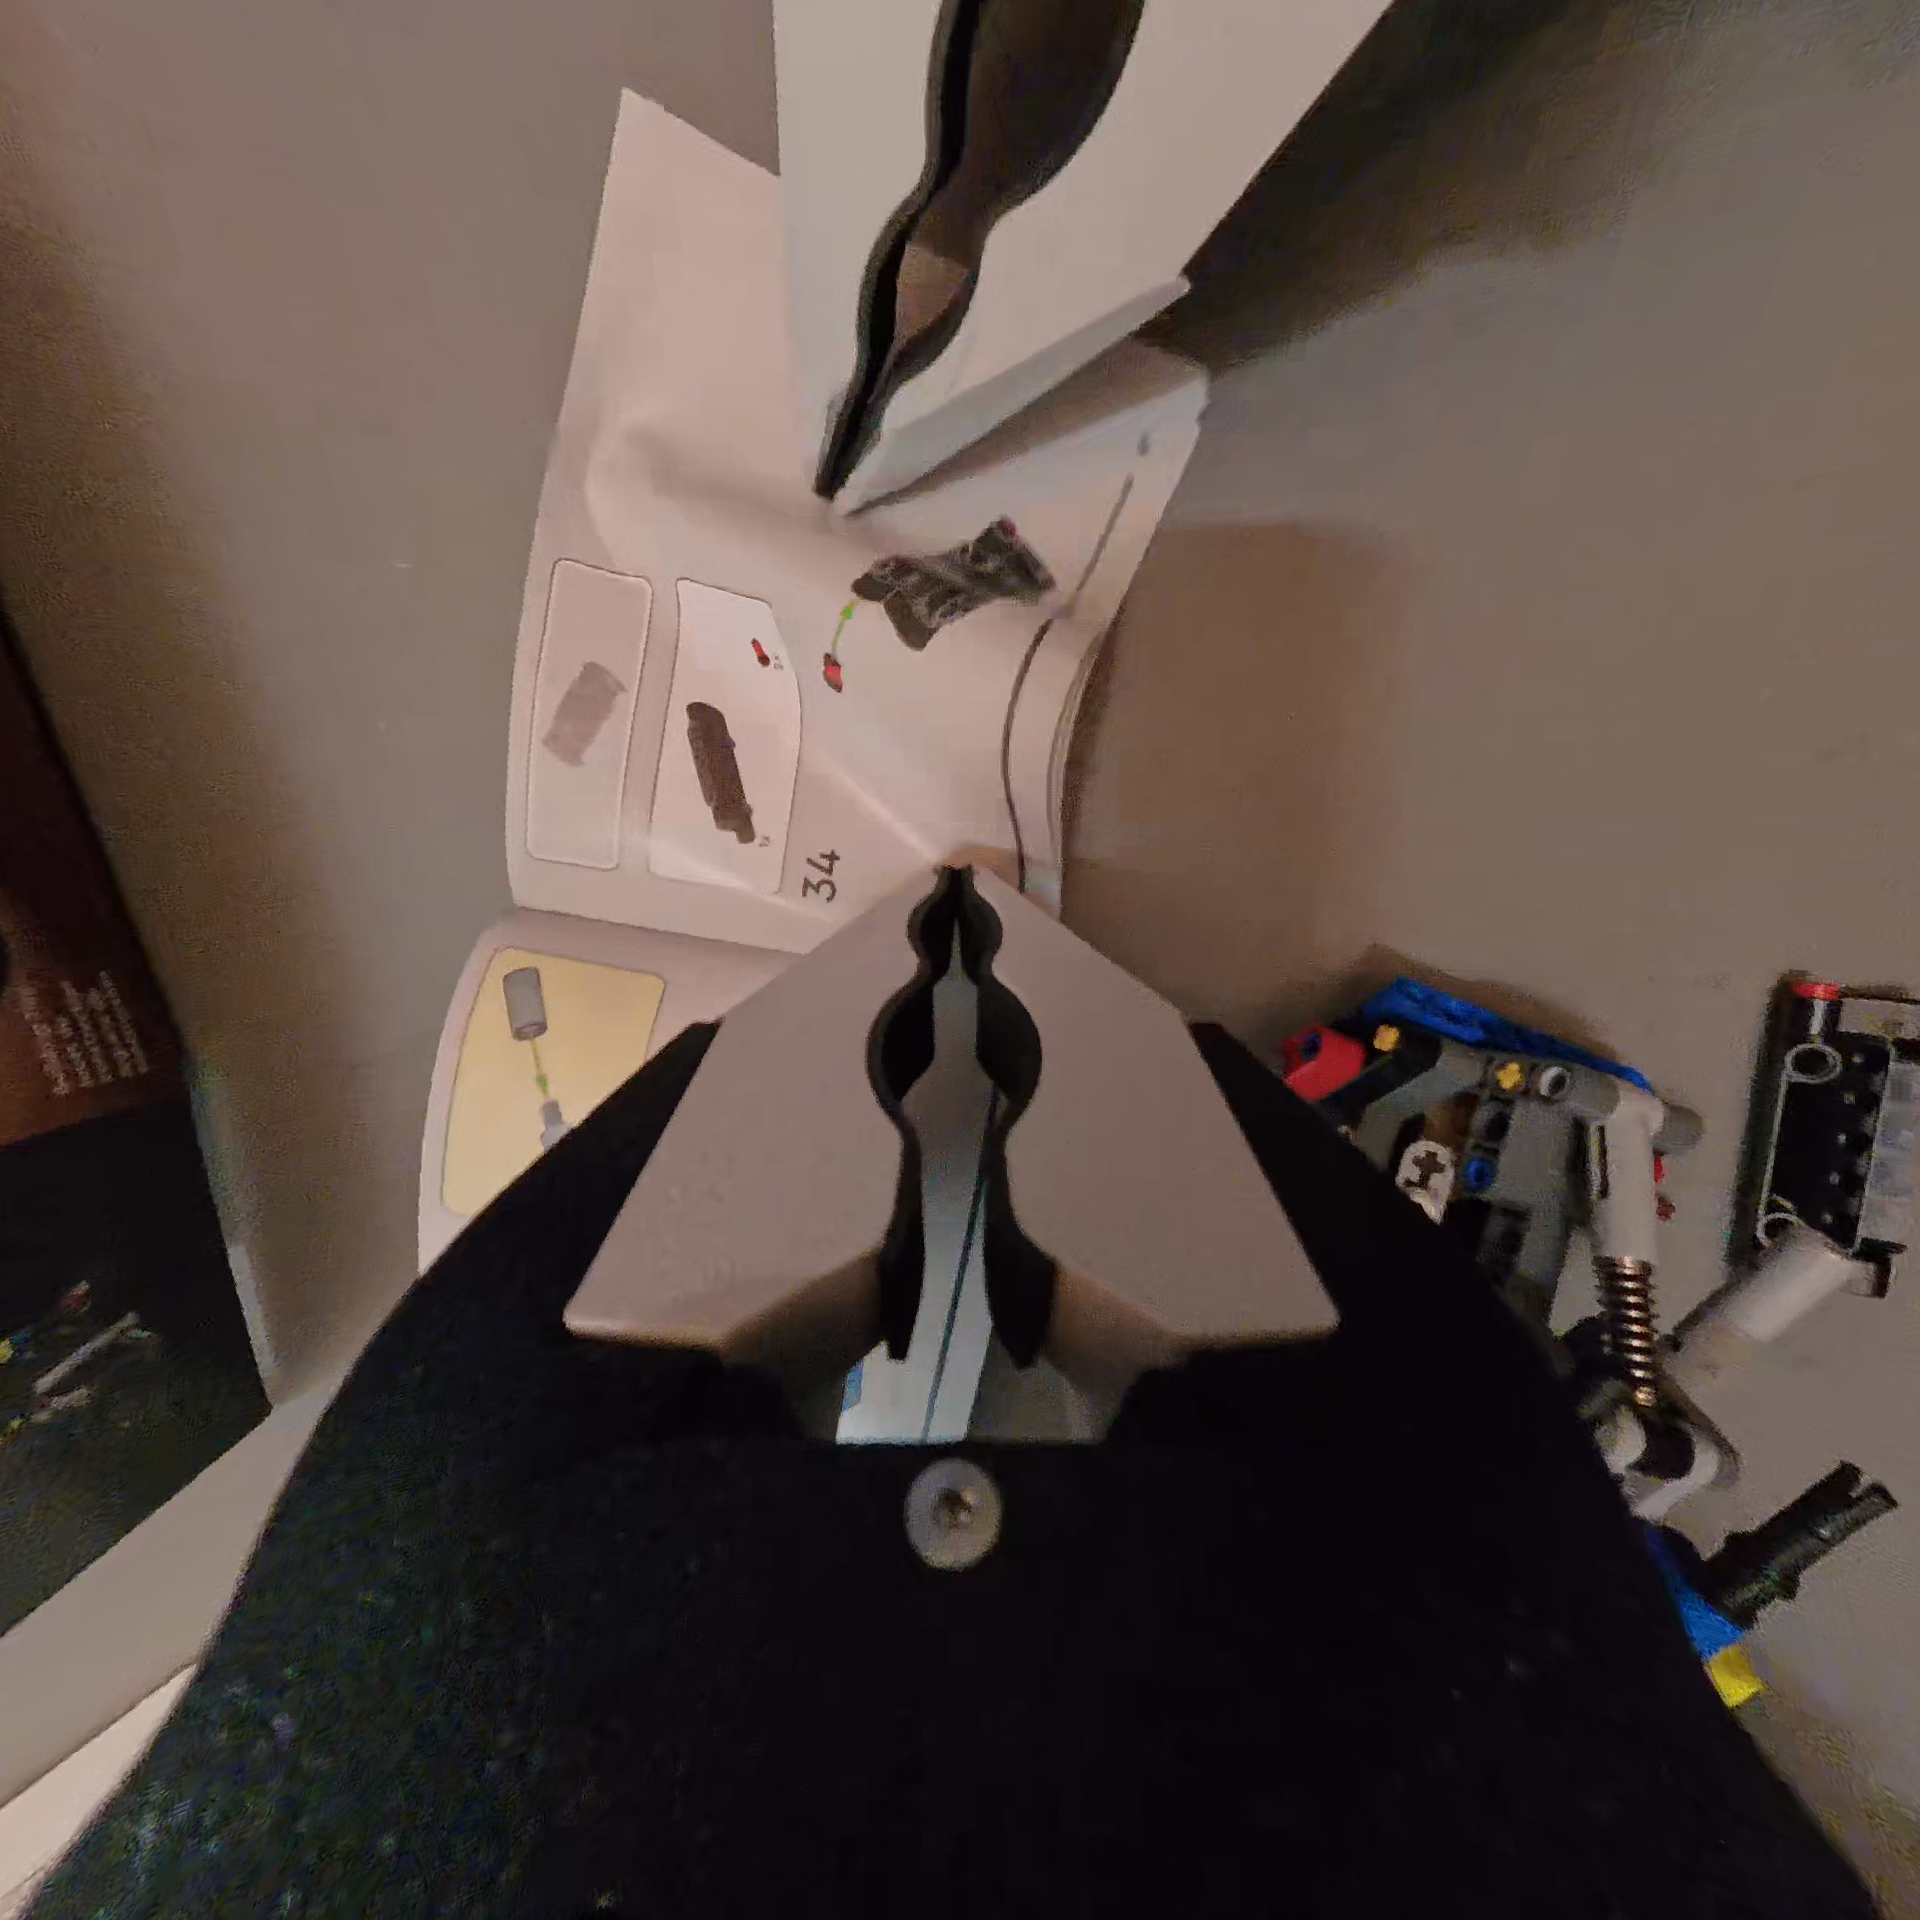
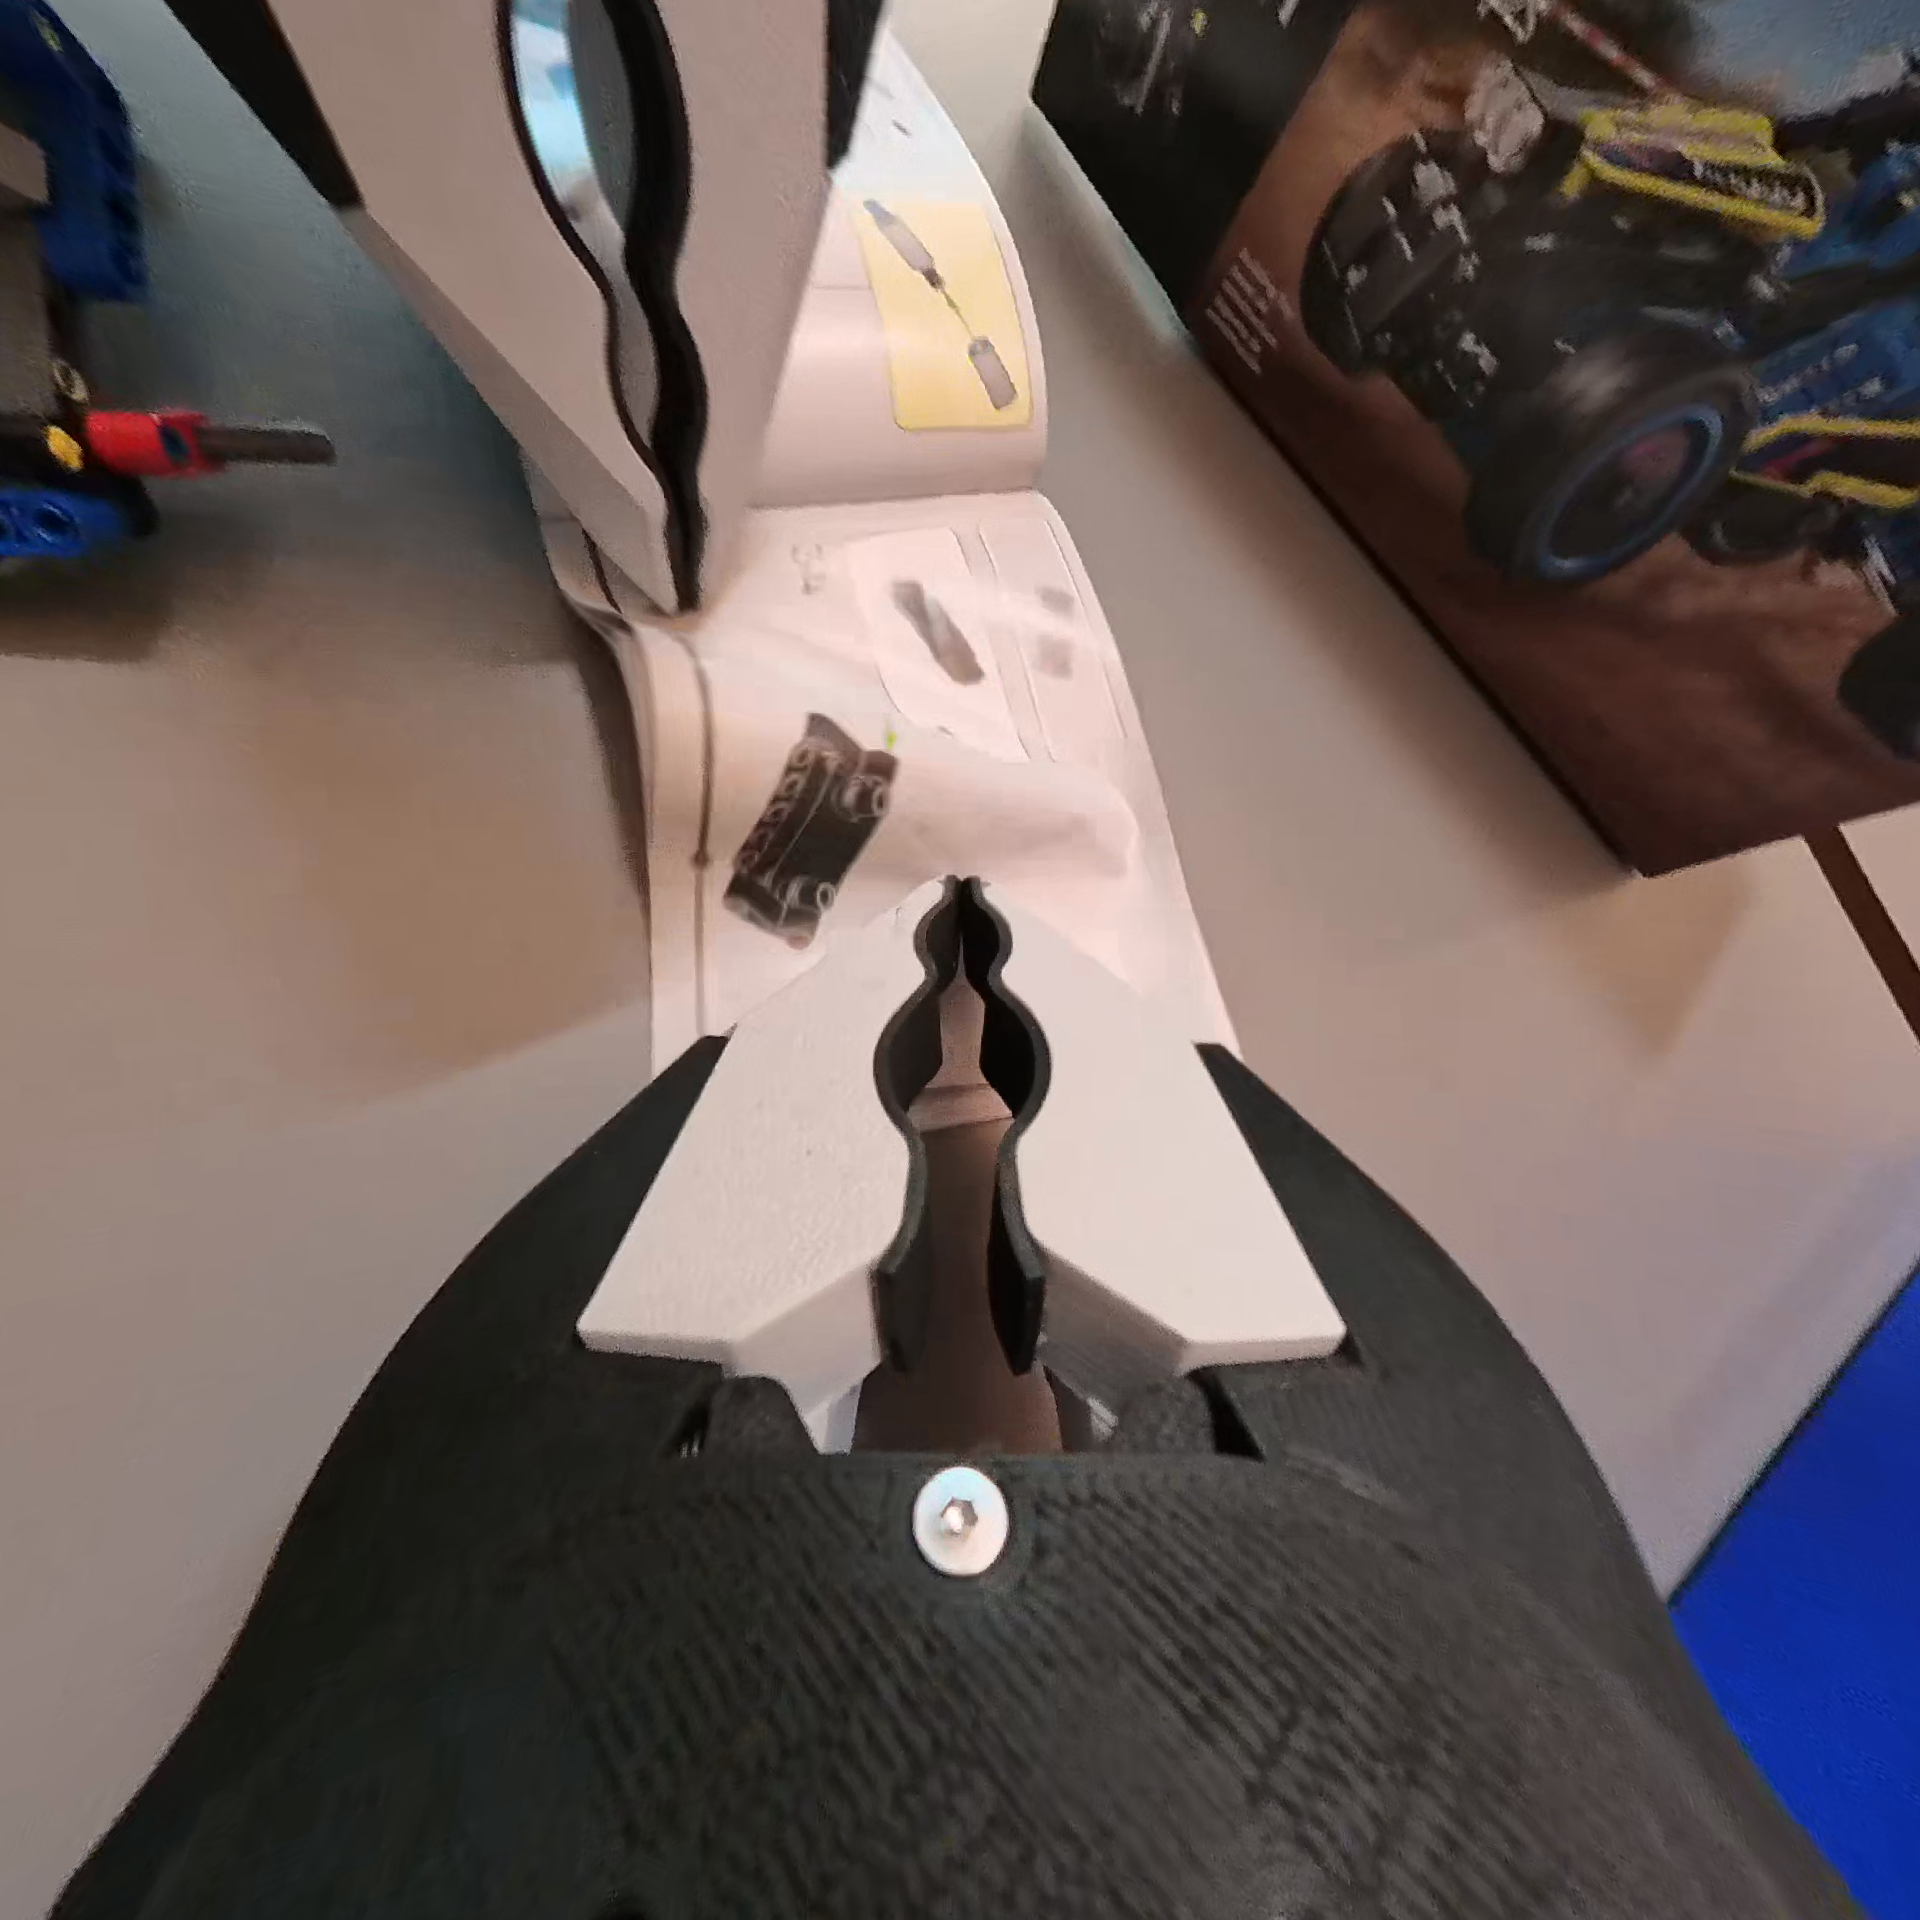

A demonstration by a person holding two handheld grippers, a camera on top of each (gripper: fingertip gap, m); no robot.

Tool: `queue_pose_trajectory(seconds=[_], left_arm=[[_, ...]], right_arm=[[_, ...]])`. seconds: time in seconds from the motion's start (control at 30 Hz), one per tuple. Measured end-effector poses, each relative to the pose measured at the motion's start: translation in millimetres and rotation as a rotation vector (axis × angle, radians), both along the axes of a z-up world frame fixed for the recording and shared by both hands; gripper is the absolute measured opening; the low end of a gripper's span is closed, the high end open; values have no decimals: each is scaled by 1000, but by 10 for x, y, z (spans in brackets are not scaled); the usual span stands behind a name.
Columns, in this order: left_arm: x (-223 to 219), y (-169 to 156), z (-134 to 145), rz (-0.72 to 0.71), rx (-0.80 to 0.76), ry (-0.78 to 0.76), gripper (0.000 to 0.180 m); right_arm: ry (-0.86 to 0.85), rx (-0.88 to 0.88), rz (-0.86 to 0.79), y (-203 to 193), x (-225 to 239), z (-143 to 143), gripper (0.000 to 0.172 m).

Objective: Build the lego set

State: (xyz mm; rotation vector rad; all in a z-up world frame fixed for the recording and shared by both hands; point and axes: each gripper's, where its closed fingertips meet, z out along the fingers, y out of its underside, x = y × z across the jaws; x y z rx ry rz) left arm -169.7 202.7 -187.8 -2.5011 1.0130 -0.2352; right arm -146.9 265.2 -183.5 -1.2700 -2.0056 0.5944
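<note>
An open white instruction booklet (image 1: 727,499) lies on the pale table (image 1: 1455,520). My left gripper (image 1: 951,878) is shut, its tips at the booklet's near right edge, where creases in the page run to them. It looks pinched on that page edge. It also shows in the right wrist view (image 2: 681,603), at the booklet's left edge. My right gripper (image 2: 961,883) is shut on a curled page (image 2: 1039,821) of the booklet (image 2: 935,644). In the left wrist view it (image 1: 831,497) holds a lifted page (image 1: 997,395) up off the booklet.
A partly built grey, blue and red brick model (image 1: 1507,1143) and a black part (image 1: 1829,1143) lie to the right of the booklet. A dark toy box (image 2: 1558,364) stands on its other side. A blue surface (image 2: 1818,1558) lies beyond the table edge. Some 7 cm of space lies between my two pairs of fingers.
</note>
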Motion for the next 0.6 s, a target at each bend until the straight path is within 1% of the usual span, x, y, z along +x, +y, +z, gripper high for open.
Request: queue_pose_trajectory(seconds=[0.1, 0.13, 0.17, 0.2, 0.3, 0.37, 0.4, 0.47, 0.53, 0.57, 0.6], left_arm=[[8, 6, 7, 24, -13, -48, 2], [13, 18, 21, 41, -10, -66, 16], [29, 23, 51, 42, 1, -84, 38], [41, 38, 97, 41, 26, -94, 41], [62, 85, 256, 9, 126, -66, 42], [132, 104, 327, -48, 186, -21, 42], [170, 102, 322, -85, 200, 17, 39], [222, 52, 216, -174, 173, 116, 37], [210, 46, 94, -234, 151, 220, 25], [217, 33, 43, -263, 136, 247, 23], [262, 26, 34, -282, 131, 237, 19]], right_arm=[[4, -5, 9, -63, -60, 0, 0], [9, -20, 7, -71, -68, 0, 0], [16, -37, 8, -83, -74, 0, 0], [26, -47, 10, -95, -81, 2, 0], [24, -25, 10, -94, -80, 1, 0], [25, -40, 9, -97, -82, 1, 0], [24, -46, 11, -97, -83, 1, 0], [24, -49, 12, -99, -84, 1, 0], [25, -45, 11, -99, -83, 1, 0], [25, -43, 11, -99, -83, 1, 0], [25, -45, 10, -99, -83, 1, 0]])
